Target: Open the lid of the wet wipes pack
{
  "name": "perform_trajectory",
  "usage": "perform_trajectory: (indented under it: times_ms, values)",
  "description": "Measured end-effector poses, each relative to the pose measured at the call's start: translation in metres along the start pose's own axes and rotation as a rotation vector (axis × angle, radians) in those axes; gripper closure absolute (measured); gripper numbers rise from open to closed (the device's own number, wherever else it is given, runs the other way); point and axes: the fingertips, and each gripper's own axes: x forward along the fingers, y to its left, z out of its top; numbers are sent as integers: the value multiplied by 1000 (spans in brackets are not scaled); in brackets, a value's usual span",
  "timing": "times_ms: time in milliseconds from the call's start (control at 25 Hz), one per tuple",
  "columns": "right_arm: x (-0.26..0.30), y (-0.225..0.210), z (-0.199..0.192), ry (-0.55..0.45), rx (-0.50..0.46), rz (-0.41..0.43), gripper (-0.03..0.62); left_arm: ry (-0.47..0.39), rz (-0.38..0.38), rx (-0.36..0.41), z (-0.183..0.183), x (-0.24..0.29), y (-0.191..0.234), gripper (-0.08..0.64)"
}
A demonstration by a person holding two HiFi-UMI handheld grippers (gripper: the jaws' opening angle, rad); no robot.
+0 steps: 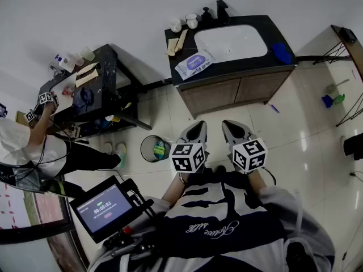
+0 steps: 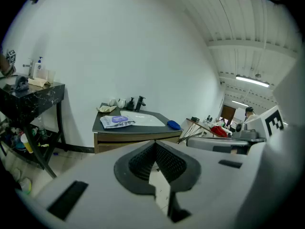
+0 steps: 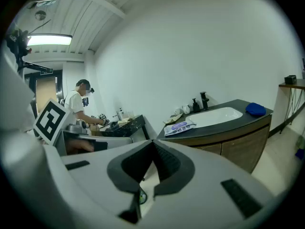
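Lying flat on the dark surface (image 1: 271,27) just left of the sink (image 1: 229,41), the wet wipes pack (image 1: 194,64) is white with a purple patch on top. The left tongs (image 1: 198,126) and right tongs (image 1: 228,126) hang well short of the sink, each pinched together on nothing. The right gripper view takes in a person (image 3: 78,104) standing left of the sink; the left gripper view catches only the black side table (image 2: 33,92) there.

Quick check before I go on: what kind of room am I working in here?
Probably a mock bathroom corner in a lab or workshop: a vanity with a white sink and black faucet holds the wet wipes pack, while another person works at a cluttered side table.
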Motion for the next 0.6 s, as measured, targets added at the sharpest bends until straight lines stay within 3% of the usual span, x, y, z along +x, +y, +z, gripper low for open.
perform_trajectory:
  times_ms: [600]
  values:
    - [-12,-30,-11,30,47,1,595,34,8,-21,-13,18,-25,561]
